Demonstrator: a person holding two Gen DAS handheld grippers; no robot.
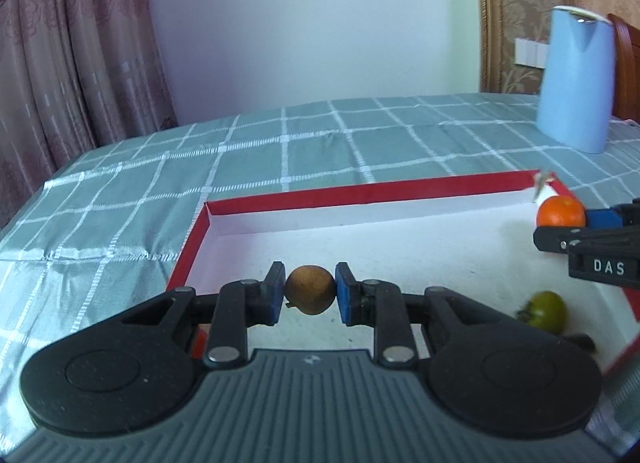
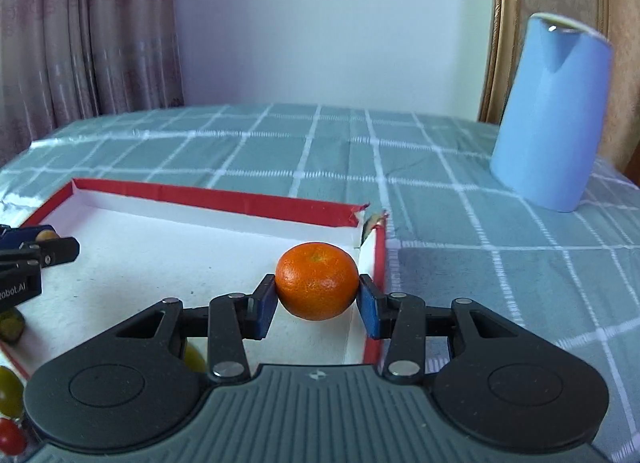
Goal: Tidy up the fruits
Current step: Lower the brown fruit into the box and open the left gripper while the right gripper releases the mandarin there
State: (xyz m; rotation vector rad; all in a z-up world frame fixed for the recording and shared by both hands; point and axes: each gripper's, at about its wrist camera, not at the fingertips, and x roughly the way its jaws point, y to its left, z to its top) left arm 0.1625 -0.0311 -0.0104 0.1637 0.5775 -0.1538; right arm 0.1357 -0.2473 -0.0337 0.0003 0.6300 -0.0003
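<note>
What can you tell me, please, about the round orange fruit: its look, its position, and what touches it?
The round orange citrus fruit, like a mandarin, has glossy, finely dimpled peel and a small pale stem dimple on top. It looks whole and sits upright, clamped on both sides by the blue pads of the right tool. It is held over the near right corner of the shallow red-rimmed white box, close to its torn corner.

The right gripper clamps an orange over the red box's right corner. A blue jug stands on the checked cloth.
</note>
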